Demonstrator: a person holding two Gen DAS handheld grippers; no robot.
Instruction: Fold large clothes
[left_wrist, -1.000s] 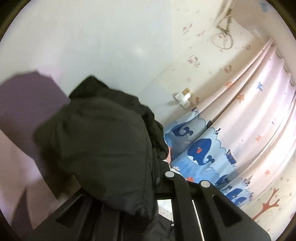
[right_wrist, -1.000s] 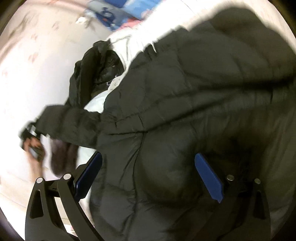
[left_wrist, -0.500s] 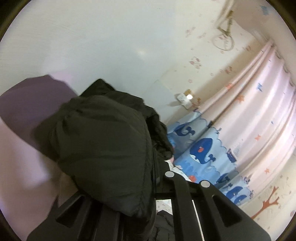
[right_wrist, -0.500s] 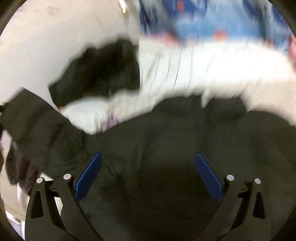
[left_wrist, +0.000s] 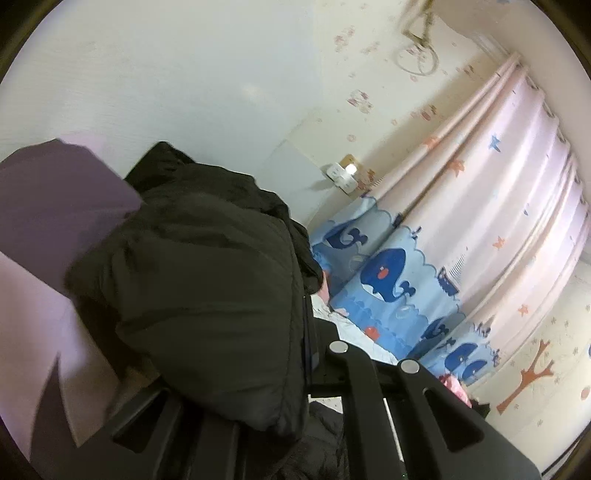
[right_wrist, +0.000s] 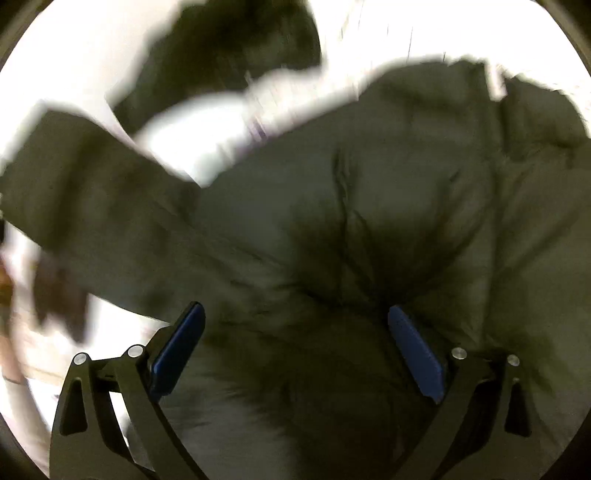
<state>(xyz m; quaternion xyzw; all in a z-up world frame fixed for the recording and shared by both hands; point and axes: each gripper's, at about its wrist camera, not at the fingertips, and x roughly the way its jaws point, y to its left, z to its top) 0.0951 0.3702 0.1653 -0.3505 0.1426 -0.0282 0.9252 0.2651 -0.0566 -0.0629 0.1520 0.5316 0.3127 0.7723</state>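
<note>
On the left, we see our left tool (left_wrist: 306, 373) clamped tight on a fold of the dark padded jacket (left_wrist: 207, 295); its fingertips are buried under the fabric, and the bunched sleeve rises over the tool and fills the lower left of that view. Left of the jacket a purple panel (left_wrist: 55, 206) stands against the pale wall (left_wrist: 184, 74). Right of it a white wall socket (left_wrist: 341, 175) sits near the corner, and further right hangs a pink curtain (left_wrist: 498, 192) with a blue whale border (left_wrist: 388, 288). A wallpaper tree (left_wrist: 532, 380) shows at the far right.

In the right wrist view, badly blurred, we see the sleeve (right_wrist: 85, 184) stretched toward the left edge, while the jacket's quilted body (right_wrist: 369, 229) lies spread on a white bed (right_wrist: 192, 136). A second dark garment (right_wrist: 229, 48) lies further back on it. Our right tool (right_wrist: 295, 347) hangs over the jacket with its blue pads (right_wrist: 177, 350) spread wide, gripping nothing.
</note>
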